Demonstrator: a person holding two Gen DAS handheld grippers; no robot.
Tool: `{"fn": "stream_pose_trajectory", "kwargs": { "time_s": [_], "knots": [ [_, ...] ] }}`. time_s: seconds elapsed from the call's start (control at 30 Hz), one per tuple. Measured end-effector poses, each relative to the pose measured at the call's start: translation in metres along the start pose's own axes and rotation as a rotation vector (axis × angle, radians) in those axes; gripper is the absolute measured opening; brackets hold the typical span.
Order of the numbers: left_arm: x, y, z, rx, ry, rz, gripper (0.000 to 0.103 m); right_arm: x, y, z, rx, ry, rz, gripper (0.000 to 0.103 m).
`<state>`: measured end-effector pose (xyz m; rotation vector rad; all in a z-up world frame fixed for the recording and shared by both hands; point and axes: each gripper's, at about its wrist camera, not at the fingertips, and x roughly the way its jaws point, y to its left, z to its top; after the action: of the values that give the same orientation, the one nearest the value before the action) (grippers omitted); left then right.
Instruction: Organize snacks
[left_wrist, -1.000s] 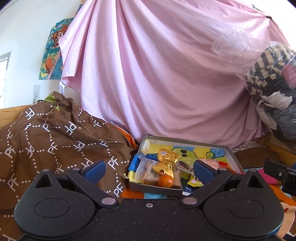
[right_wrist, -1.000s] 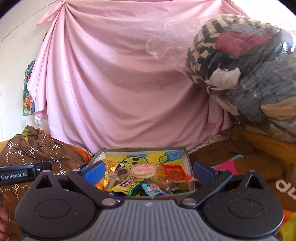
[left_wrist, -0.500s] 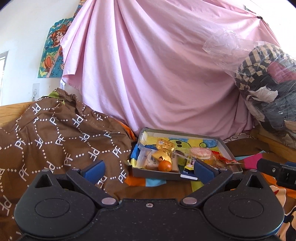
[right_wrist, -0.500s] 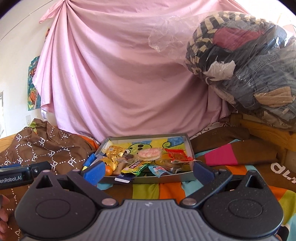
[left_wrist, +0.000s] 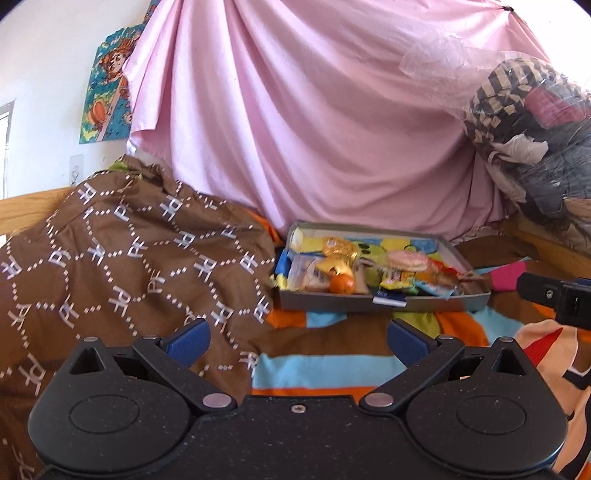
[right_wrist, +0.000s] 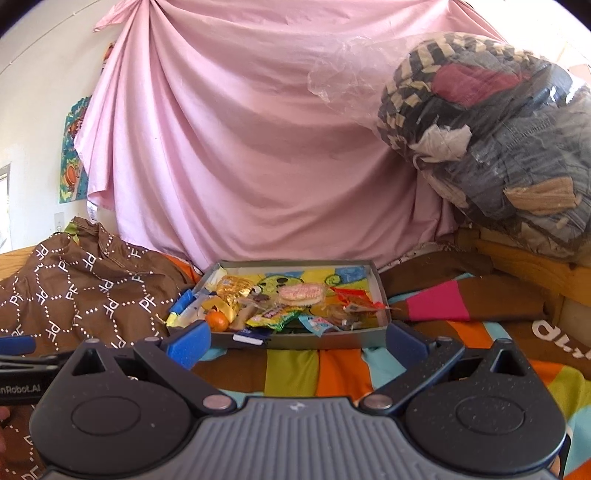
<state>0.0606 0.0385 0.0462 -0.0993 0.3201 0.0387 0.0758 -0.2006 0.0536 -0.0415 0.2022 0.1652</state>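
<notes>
Behind everything, a pink sheet (right_wrist: 258, 147) draped across the back wall, with a cartoon poster (left_wrist: 110, 81) pinned to its left. At the right, a clear plastic sack of folded clothes (right_wrist: 491, 144) resting on a wooden bed rail. Underneath, a striped bedspread (right_wrist: 295, 373) in orange, green, blue and brown, and over its left side a brown blanket with white lettering (left_wrist: 122, 266). Near the bedspread's far edge, close to the sheet, a shallow grey box (right_wrist: 306, 339) with a bright cartoon lining, heaped with snacks: a pink round wafer (right_wrist: 301, 293) near the middle, a gold foil packet (right_wrist: 232, 288) toward the far left corner, a red wrapper (right_wrist: 354, 297) on the right side, a yellow-green candy packet (right_wrist: 273, 315) near the front wall, and a small orange fruit (right_wrist: 217, 320) at the front left corner. Nearest the cameras, left gripper (left_wrist: 298, 339) spread wide and holding nothing, short of the box. Right gripper (right_wrist: 298, 341) equally wide, empty, blue pads (right_wrist: 190, 341) level with the box's front wall.
</notes>
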Motion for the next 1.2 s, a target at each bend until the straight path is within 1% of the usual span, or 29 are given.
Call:
{"fn": "stream_pose_trajectory", "kwargs": {
  "time_s": [0.3,0.53,0.77,1.0,1.2],
  "knots": [
    [0.002,0.009,-0.010,-0.019,0.016,0.014,0.102,-0.005,0.004,-0.017,0.010,0.024,-0.021,0.103],
    [0.009,0.016,-0.022,-0.064,0.080,0.051,0.102,-0.004,0.002,-0.023,0.018,0.060,-0.027,0.103],
    [0.005,0.016,-0.021,-0.054,0.066,0.069,0.102,-0.006,-0.001,-0.030,0.033,0.074,-0.031,0.103],
    [-0.001,0.014,-0.026,-0.053,0.067,0.061,0.102,-0.011,-0.001,-0.040,0.029,0.083,-0.025,0.103],
    [-0.008,0.008,-0.034,-0.033,0.076,0.060,0.102,-0.011,0.001,-0.051,0.039,0.126,-0.014,0.103]
  ]
}}
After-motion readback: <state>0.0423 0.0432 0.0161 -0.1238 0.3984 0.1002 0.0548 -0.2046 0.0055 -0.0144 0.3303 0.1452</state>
